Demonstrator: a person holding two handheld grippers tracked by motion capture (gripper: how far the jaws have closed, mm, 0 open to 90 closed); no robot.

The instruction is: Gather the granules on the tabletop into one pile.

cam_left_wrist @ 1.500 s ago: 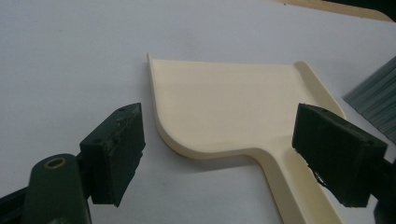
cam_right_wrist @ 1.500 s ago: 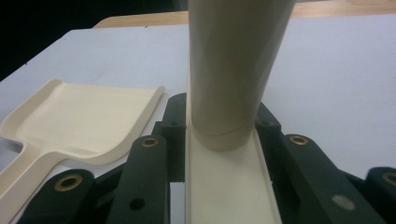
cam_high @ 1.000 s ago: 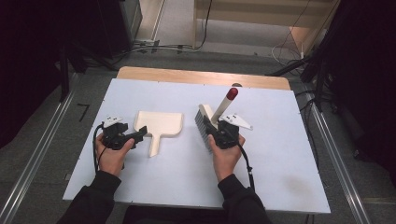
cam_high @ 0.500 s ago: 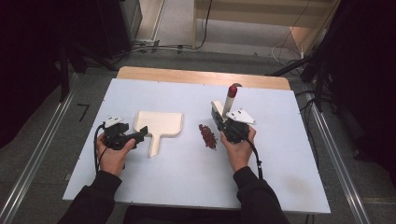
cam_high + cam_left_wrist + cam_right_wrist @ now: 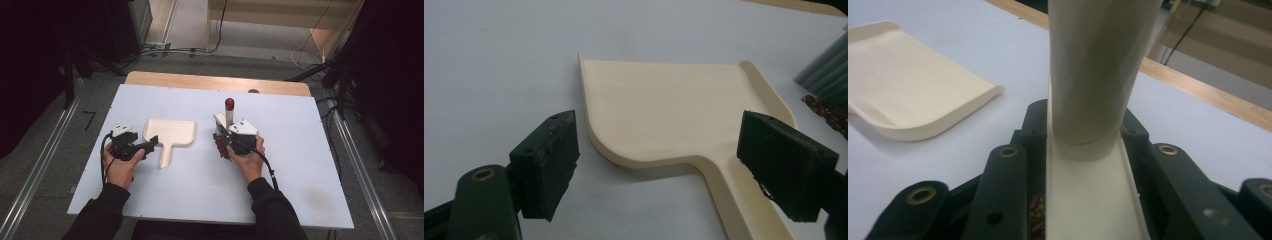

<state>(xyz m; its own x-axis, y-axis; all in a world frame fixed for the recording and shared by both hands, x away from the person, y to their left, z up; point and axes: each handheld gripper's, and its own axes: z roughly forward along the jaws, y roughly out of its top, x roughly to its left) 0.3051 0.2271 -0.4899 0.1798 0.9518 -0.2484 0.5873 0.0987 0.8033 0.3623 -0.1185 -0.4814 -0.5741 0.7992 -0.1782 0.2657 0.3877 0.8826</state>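
My right claw [image 5: 231, 141] clamped on brush [image 5: 228, 116], bristles at crumbs [image 5: 219, 145] for sweeping | left claw [image 5: 150, 144] apart, straddling dustpan [image 5: 172, 134] handle to steady it

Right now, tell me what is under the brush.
Under the brush, dark reddish-brown debris lies on the table. The right hand-held gripper covers some of it.

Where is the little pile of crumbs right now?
In the high view, the crumbs lie on the white table, right of the dustpan and just left of the right gripper holding the brush.
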